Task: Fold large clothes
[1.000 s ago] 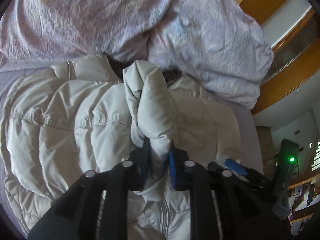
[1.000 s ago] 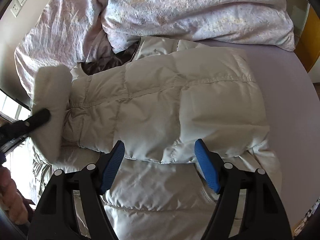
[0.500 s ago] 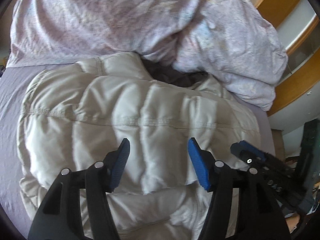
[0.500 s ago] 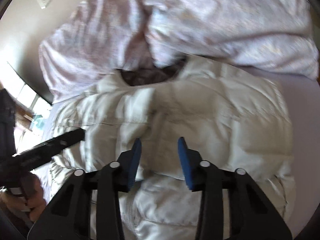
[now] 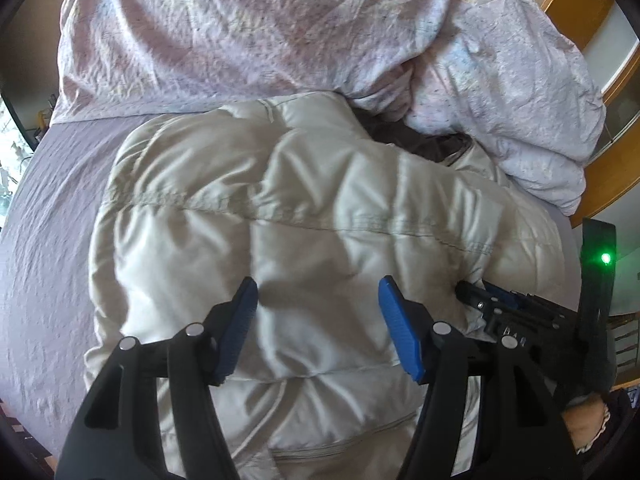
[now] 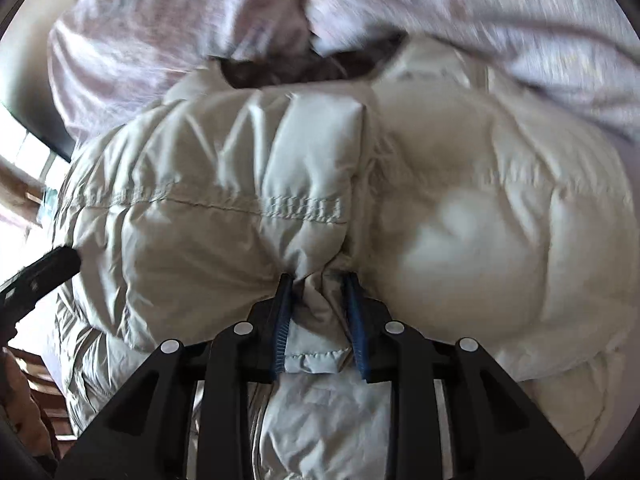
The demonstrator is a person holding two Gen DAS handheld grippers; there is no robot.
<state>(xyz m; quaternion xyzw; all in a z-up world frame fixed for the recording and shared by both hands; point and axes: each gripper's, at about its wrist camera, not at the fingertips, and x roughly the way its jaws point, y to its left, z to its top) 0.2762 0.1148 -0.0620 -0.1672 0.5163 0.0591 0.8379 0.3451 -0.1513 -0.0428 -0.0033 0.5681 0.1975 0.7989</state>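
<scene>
A bed with a smooth lilac sheet [image 5: 52, 216] carries one puffy, quilted cream down jacket [image 5: 304, 216], its satiny panels stitched in rows. Beyond the jacket's collar lies one crumpled, pale floral duvet [image 5: 248, 28]; past the duvet runs a curved wooden frame [image 5: 608, 184]. The left gripper [image 5: 318, 294] hangs over the jacket's middle, its two blue ribbed pads apart and widening, with nothing clamped. The right gripper [image 6: 319, 280], near the jacket's right side, is closing its two pads on a pinched fold of the sleeve cuff [image 6: 316, 356].
</scene>
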